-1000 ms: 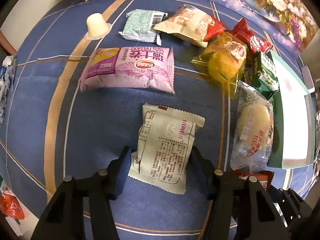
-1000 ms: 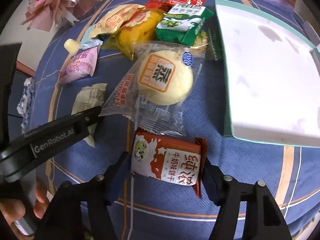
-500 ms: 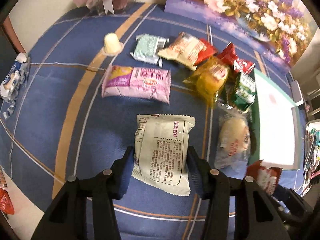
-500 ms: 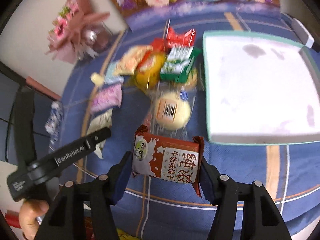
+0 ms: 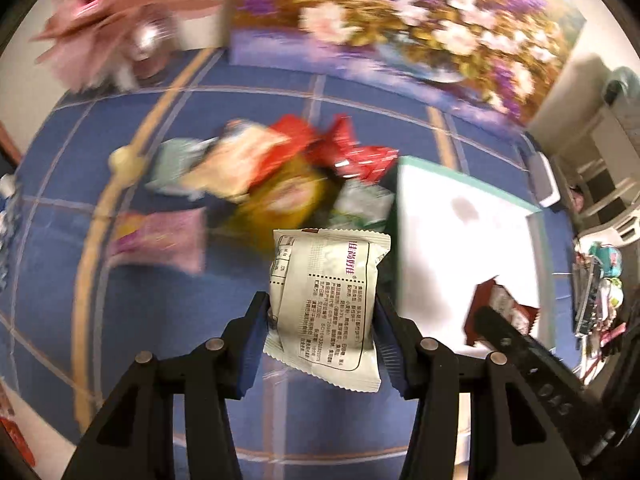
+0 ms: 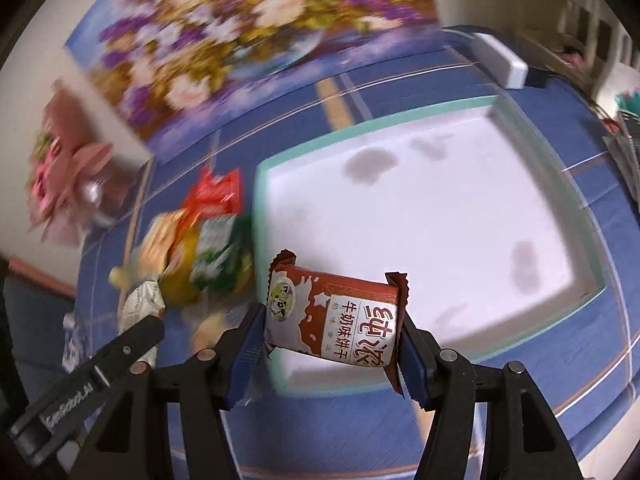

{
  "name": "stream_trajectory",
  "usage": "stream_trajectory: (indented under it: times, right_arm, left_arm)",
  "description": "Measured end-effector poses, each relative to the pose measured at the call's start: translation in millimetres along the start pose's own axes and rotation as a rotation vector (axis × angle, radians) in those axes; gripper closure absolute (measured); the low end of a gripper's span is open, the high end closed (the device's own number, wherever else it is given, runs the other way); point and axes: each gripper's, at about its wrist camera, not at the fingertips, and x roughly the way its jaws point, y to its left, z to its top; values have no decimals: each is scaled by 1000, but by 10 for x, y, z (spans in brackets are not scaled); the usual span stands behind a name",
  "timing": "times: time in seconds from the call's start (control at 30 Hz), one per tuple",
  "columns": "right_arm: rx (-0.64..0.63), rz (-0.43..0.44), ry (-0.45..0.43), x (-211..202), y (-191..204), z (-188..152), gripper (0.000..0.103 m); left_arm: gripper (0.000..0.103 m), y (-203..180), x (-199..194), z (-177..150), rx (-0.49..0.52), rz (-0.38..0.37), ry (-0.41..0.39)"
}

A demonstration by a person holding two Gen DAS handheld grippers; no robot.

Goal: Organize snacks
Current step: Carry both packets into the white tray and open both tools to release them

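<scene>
My left gripper (image 5: pixel 320 332) is shut on a pale green-white snack packet (image 5: pixel 326 300) and holds it in the air, left of the white tray with a teal rim (image 5: pixel 468 184). My right gripper (image 6: pixel 332 338) is shut on a red-brown milk biscuit packet (image 6: pixel 336 320), held above the tray's near left corner (image 6: pixel 264 176). The other snacks lie blurred in a heap (image 5: pixel 280 176) left of the tray; they also show in the right wrist view (image 6: pixel 200 248). The right gripper's packet shows at the tray's near edge in the left wrist view (image 5: pixel 504 304).
A blue tablecloth with gold and white stripes (image 5: pixel 100 280) covers the table. A floral painting (image 5: pixel 400 28) and a pink bouquet (image 5: pixel 120 28) stand at the back. A white box (image 6: pixel 500 60) lies beyond the tray. Clutter (image 5: pixel 600 292) sits at the far right.
Both grippers have risen off the table with their packets and moved towards the tray. The view has tilted up and is motion-blurred.
</scene>
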Motion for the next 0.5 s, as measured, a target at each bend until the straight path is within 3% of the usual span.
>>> stream_trajectory:
  times: [0.3,0.5]
  right_arm:
    - [112,-83,-29,258,-465,495,38]
    - [165,-126,-34,431,-764,776,38]
  left_arm:
    - [49,-717,492,309,92,-22,24]
    - [49,-961,754,509,124,-12,17]
